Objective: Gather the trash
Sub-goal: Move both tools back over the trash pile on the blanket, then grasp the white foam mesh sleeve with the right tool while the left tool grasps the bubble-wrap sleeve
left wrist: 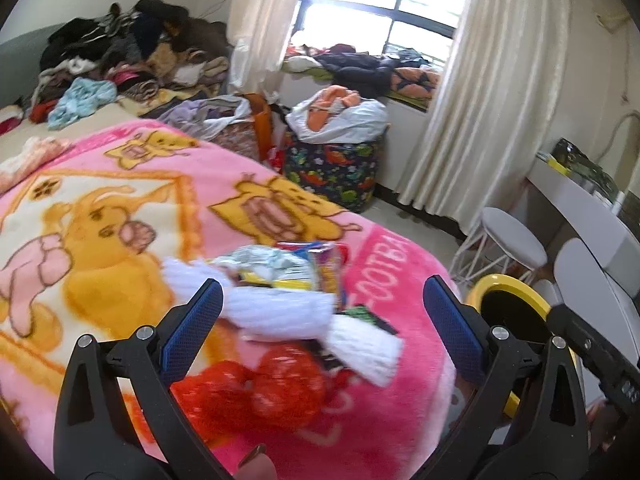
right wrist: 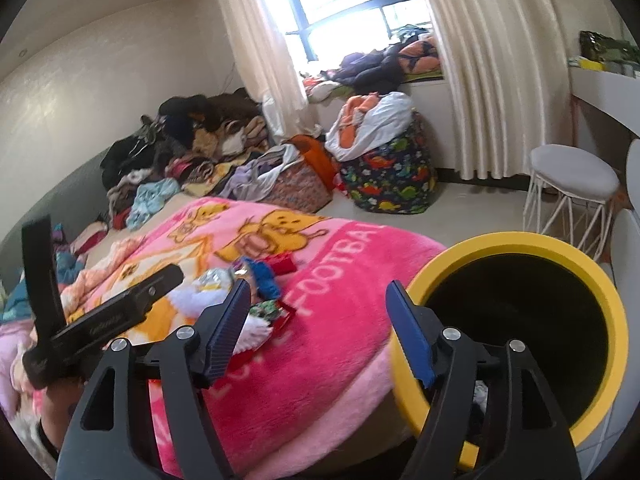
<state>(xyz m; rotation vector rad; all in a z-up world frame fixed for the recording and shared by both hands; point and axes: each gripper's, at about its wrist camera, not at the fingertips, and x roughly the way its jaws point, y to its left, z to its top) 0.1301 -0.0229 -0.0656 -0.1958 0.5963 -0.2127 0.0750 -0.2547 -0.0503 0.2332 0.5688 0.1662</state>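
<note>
Pink blanket with red wrapper only in left view; yellow bin's interior only right; both fingers spread, empty.

Trash pile lies on pink blanket nr bed's foot end: crumpled white tissues, foil/colour wrappers, red crinkly bag closest to cam. Yellow-rimmed bin, black inside, stands upright just beside bed edge, mouth open, apart from pile.
</note>
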